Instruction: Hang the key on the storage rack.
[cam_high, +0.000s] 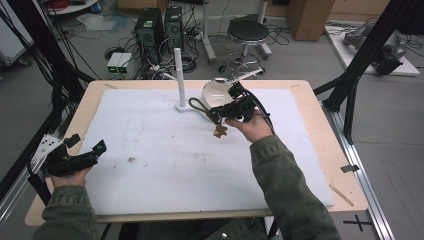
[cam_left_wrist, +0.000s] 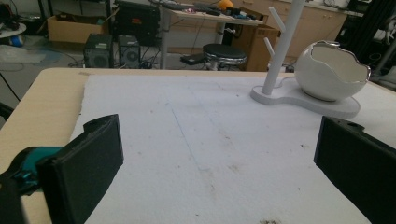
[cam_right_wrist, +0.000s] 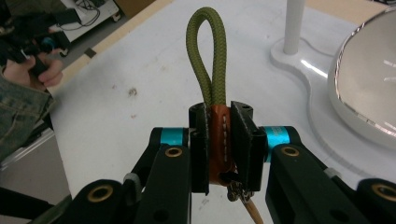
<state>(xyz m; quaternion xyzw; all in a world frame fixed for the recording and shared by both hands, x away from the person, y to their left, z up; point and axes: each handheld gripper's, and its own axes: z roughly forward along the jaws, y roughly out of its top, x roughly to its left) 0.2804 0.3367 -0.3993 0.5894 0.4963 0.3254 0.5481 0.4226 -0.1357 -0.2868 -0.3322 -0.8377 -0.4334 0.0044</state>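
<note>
I am gripping a keychain strap (cam_right_wrist: 212, 70) in my right gripper (cam_right_wrist: 219, 140): the jaws are clenched on its brown leather sleeve (cam_right_wrist: 218, 142), and the olive cord loop is standing up above them, free. In the high view the right gripper (cam_high: 220, 111) is holding the strap off the white mat (cam_high: 150, 150), just beside the white stand (cam_high: 180, 75), with a small brown charm (cam_high: 219, 131) dangling below. The stand's upright post and side pegs are rising from a flat base that also carries a white egg-shaped bowl (cam_left_wrist: 329, 70); nothing is hanging on the pegs that I can see.

My left gripper (cam_high: 85, 155) is resting at the near left edge of the mat, well apart from all this, its jaws spread wide with nothing between them, as the left gripper view shows.

As I judge it, the pick-up is done and the carrying is nearly done. What is left is the fine part: lifting the loop to a peg, threading it over, then letting go so the strap is hanging by itself.
</note>
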